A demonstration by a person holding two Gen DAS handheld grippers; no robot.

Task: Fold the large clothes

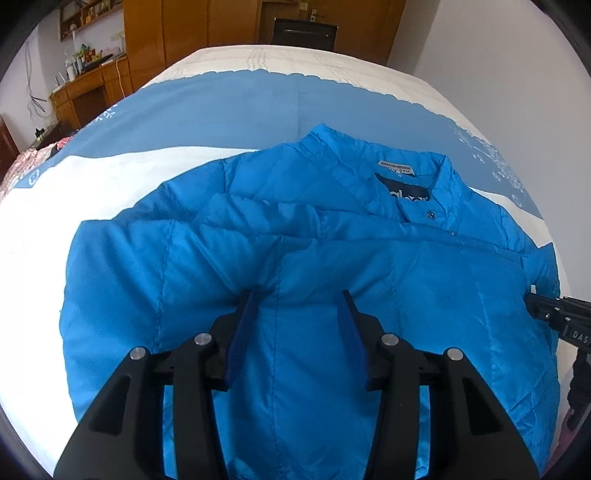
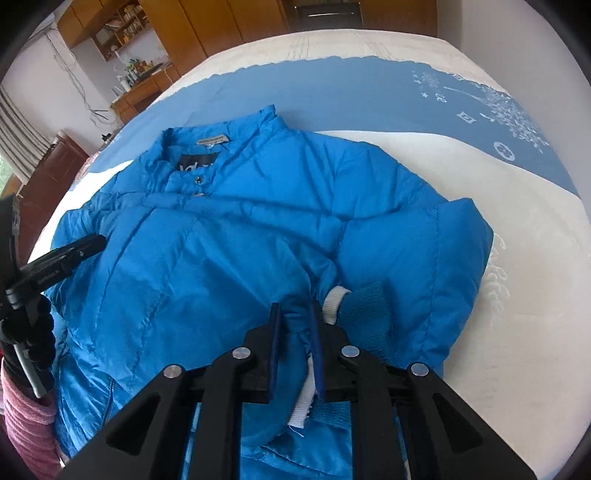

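Observation:
A bright blue padded jacket (image 1: pixel 314 258) lies on the bed, collar away from me, with both sleeves folded in over the body. My left gripper (image 1: pixel 299 295) is open and hovers over the jacket's left half, holding nothing. My right gripper (image 2: pixel 295 310) is shut on the jacket's lower hem (image 2: pixel 295 332), near a blue and white knit cuff (image 2: pixel 354 299). The jacket also fills the right wrist view (image 2: pixel 221 240). The right gripper's tip shows at the right edge of the left wrist view (image 1: pixel 554 314); the left gripper shows at the left of the right wrist view (image 2: pixel 62 258).
The bed (image 1: pixel 92 184) has a white and blue cover (image 1: pixel 240 107). A wooden desk with clutter (image 1: pixel 88 81) stands at the far left, wooden wardrobes (image 1: pixel 184 29) behind. Pink fabric (image 2: pixel 22 417) lies at the bed's left edge.

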